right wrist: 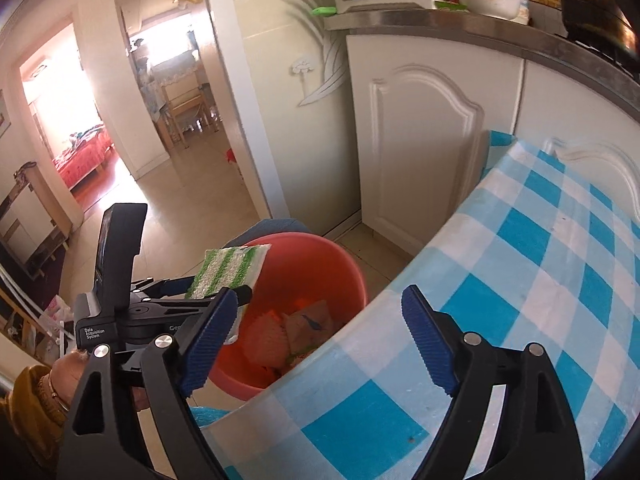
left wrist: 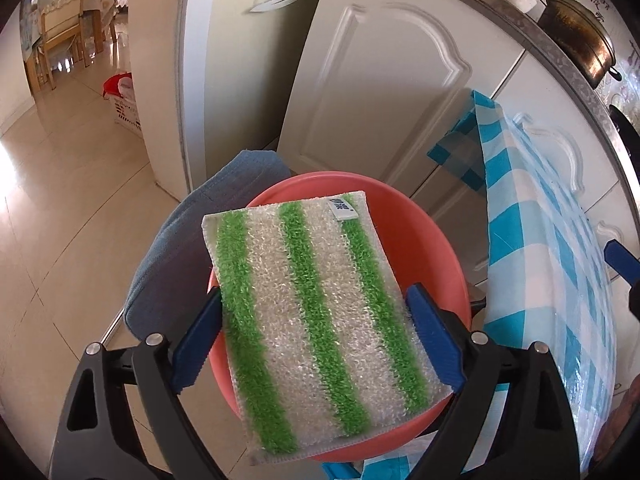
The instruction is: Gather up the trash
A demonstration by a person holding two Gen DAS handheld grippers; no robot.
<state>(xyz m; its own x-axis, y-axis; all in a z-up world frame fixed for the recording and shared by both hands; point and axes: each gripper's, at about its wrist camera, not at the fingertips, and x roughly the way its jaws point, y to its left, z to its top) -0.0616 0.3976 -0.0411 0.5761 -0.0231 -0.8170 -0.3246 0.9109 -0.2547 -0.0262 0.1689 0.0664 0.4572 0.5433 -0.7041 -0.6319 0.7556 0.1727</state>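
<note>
The left gripper (left wrist: 316,336) has the green-and-white striped scouring cloth (left wrist: 308,304) between its blue fingers (left wrist: 434,340), poised right over the round coral plastic bucket (left wrist: 432,240). The fingers are spread wide at the cloth's side edges; whether the pads press on it, I cannot tell. It looks light, floppy and a bit scratchy, so pinching across the short width near the fingertips seems best. Over at the right gripper (right wrist: 316,334), the fingers stand apart and empty, the edge of the blue-checked tablecloth (right wrist: 540,264) running between them.
</note>
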